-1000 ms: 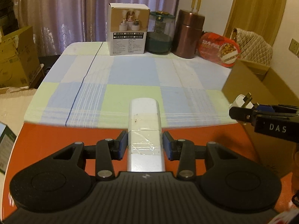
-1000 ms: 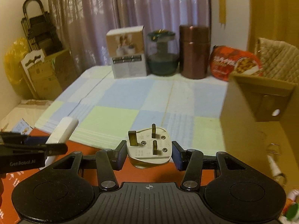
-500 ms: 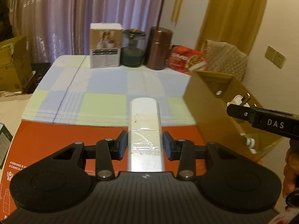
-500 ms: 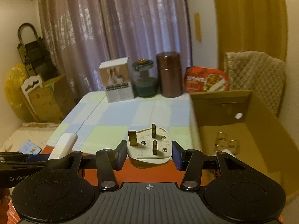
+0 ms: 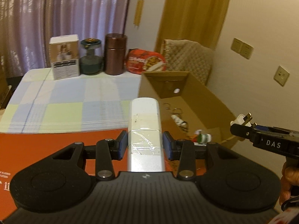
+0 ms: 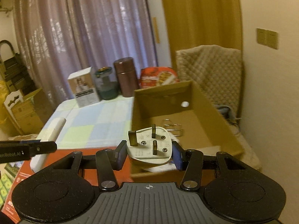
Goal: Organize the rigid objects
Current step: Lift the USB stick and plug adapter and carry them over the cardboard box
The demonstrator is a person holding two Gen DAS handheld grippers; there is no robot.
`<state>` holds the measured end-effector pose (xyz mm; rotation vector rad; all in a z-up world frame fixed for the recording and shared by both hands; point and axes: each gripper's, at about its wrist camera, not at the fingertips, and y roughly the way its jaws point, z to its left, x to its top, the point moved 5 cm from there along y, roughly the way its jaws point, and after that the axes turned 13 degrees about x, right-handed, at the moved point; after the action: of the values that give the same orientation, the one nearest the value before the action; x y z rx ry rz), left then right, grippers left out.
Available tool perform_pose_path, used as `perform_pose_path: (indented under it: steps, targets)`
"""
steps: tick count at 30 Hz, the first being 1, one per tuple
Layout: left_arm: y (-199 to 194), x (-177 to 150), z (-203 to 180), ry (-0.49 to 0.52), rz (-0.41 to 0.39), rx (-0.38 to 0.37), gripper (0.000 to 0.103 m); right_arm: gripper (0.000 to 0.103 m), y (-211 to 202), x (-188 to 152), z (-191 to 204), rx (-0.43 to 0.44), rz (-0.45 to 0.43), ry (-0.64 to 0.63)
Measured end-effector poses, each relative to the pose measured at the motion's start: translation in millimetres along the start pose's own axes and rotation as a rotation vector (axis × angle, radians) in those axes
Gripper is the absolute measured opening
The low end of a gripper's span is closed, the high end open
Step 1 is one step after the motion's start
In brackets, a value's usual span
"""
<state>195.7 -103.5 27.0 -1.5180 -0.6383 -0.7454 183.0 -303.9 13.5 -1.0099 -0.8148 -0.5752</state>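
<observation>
Our left claw [image 5: 145,143] gripped a white remote control [image 5: 144,128]; our right claw [image 6: 149,152] clamped a three-pin plug [image 6: 149,145] by the cardboard box [image 6: 214,112].

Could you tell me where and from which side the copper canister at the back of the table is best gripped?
Grip the copper canister across its straight cylindrical body, below the lid seam, coming level from the front. It stands upright, and the glass jar crowds its left side, so a frontal approach looks clearest.

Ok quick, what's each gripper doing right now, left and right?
Left gripper: shut on the white taped remote.
Right gripper: shut on the white three-pin plug.
</observation>
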Motion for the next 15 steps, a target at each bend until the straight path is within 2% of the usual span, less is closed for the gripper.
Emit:
perform_pose_path:
  steps: [7, 15]
  targets:
    - [0, 2, -39, 0.042, 0.007, -0.06, 0.035, 0.047, -35, -3, -24, -0.057, -0.023, -0.008]
    - [12, 10, -80, 0.075, 0.014, -0.105, 0.035, 0.047, -44, 1, -51, -0.086, -0.029, 0.014]
